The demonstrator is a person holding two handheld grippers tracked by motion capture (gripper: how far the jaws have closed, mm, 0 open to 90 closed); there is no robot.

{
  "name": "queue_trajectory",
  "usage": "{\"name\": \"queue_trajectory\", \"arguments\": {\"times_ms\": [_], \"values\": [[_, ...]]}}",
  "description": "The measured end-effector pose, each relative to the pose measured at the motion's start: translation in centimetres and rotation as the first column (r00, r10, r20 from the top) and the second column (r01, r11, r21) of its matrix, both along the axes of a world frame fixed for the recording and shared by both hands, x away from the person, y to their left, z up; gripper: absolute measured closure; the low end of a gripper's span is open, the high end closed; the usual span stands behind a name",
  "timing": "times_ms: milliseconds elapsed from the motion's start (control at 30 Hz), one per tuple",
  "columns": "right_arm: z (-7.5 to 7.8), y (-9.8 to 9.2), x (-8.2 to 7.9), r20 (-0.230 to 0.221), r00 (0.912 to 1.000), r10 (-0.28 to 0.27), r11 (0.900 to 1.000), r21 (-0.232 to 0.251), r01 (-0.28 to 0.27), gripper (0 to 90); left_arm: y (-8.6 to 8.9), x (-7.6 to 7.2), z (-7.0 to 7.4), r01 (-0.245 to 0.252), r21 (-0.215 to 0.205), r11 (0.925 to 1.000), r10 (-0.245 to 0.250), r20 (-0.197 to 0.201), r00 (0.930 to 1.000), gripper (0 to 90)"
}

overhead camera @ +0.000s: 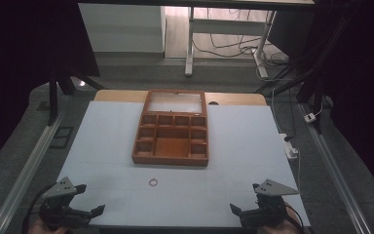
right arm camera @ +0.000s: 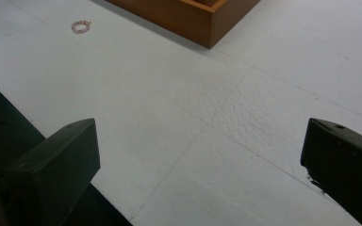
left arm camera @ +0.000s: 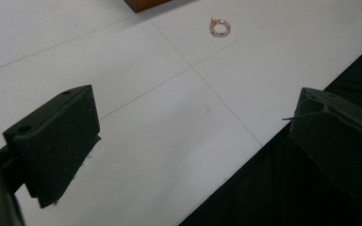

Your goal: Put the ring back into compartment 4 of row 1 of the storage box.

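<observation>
White tabletop (overhead camera: 253, 146): small bead ring (overhead camera: 153, 182) lay just before the wooden box (overhead camera: 171, 139), roughly midway between left gripper (overhead camera: 91, 200) and right gripper (overhead camera: 243, 199); both wide open, empty.

No readable text in any view.
The wooden compartment box (overhead camera: 171, 140), the small beaded ring (overhead camera: 153, 182) on the white table surface (overhead camera: 243, 146), and both grippers carry no legible label, brand, number or sign; the dim background gear is too dark and small to read.
</observation>
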State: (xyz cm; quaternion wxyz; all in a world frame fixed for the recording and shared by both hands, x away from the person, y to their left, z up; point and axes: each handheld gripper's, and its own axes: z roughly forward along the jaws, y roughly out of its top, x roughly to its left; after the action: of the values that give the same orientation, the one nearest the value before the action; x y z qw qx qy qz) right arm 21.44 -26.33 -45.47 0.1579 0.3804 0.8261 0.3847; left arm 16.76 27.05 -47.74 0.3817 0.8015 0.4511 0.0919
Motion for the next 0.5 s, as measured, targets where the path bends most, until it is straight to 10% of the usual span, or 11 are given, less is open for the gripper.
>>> {"name": "queue_trajectory", "arguments": {"times_ms": [500], "values": [[0.4,1.9,0.7,-0.001,0.9934,0.114,0.993,0.020,-0.114,0.0,0.1,0.0,0.0,-0.008,-0.004,1.0000,0.008,-0.003,1.0000,2.4]]}}
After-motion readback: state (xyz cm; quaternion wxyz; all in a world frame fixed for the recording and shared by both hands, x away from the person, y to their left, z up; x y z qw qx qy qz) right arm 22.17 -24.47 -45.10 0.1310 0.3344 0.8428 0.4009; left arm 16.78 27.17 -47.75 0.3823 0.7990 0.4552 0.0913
